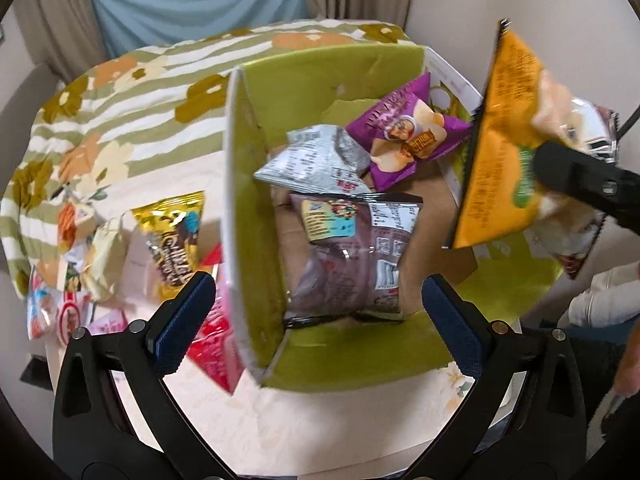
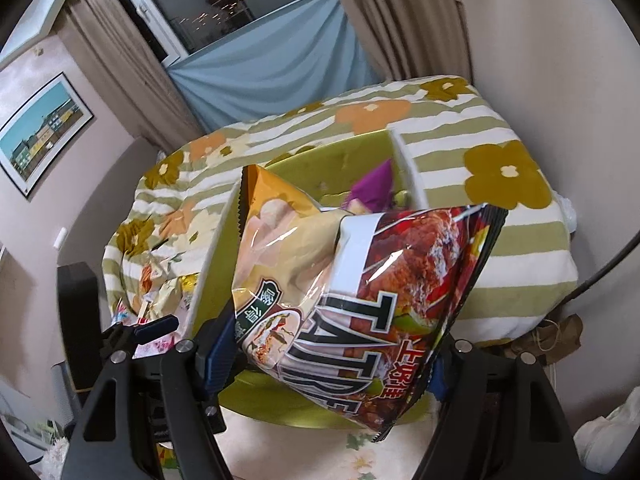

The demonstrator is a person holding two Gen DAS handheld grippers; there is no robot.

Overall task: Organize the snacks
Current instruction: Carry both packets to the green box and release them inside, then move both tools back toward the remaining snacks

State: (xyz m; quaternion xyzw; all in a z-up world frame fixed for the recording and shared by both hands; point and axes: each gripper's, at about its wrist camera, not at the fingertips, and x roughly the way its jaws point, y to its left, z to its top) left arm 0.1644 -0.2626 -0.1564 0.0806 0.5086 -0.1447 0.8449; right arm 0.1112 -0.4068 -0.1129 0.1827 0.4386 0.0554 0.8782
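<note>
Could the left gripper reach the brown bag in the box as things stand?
Probably yes. The left gripper is open and empty, right above the brown bag, which lies on top in the box, nothing covering it. The right gripper holds its two bags off to the side.

Orange snack bag (image 1: 500, 140) above green box (image 1: 360, 64)
</note>
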